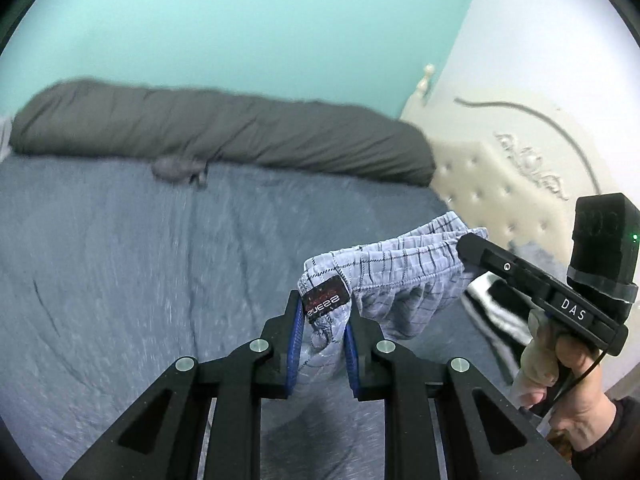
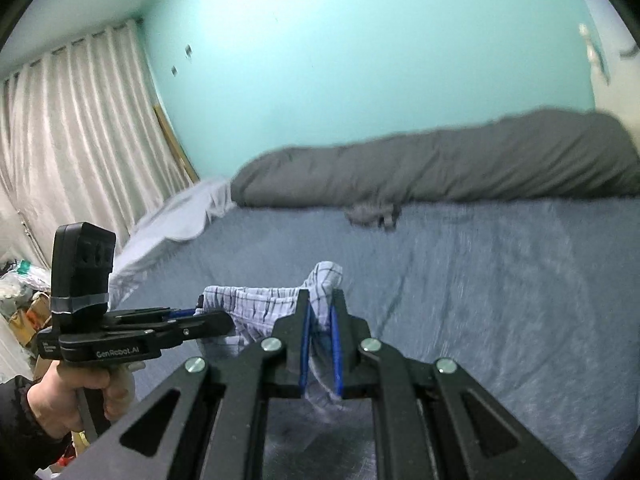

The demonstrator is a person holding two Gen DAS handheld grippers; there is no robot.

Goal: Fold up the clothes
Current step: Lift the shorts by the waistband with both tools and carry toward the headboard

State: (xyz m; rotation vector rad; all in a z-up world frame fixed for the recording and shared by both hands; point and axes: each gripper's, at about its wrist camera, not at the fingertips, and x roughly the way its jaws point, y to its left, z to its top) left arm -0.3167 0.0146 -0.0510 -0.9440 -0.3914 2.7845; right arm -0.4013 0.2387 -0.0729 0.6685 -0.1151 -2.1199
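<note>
Left wrist view: the blue bedsheet [image 1: 120, 260] is spreading out on the left beneath a rolled grey duvet [image 1: 224, 136]. At centre the left gripper [image 1: 322, 312] is pinching the waistband of the checked boxer shorts [image 1: 400, 276] beside their dark label [image 1: 326, 300], holding them lifted above the bed. To the right, the right gripper [image 1: 468, 246] is clamping the waistband's other end, with a hand [image 1: 560, 372] squeezing its handle before the cream headboard [image 1: 500, 184].
</note>
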